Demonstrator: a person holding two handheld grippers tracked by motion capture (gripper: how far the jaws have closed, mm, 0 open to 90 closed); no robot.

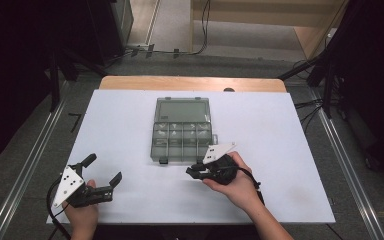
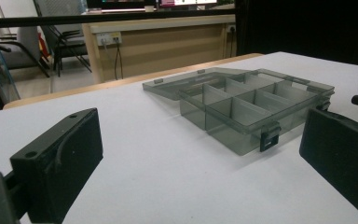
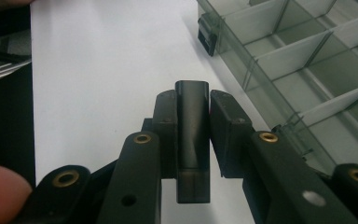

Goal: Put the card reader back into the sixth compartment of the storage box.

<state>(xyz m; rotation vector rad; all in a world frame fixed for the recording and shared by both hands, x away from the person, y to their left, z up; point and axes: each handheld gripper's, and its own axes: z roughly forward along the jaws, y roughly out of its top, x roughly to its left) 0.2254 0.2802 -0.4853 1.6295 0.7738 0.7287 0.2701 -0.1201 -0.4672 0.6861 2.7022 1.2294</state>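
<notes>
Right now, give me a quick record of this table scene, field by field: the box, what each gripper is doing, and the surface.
box: translucent grey organizer box, lid open and laid flat on its far side, compartments look empty
held item: small dark block, upright between the right gripper's jaws
right gripper: shut on the small dark block, close to the box's near right corner
left gripper: jaws wide apart, nothing between them, left of the box
surface: white table
</notes>
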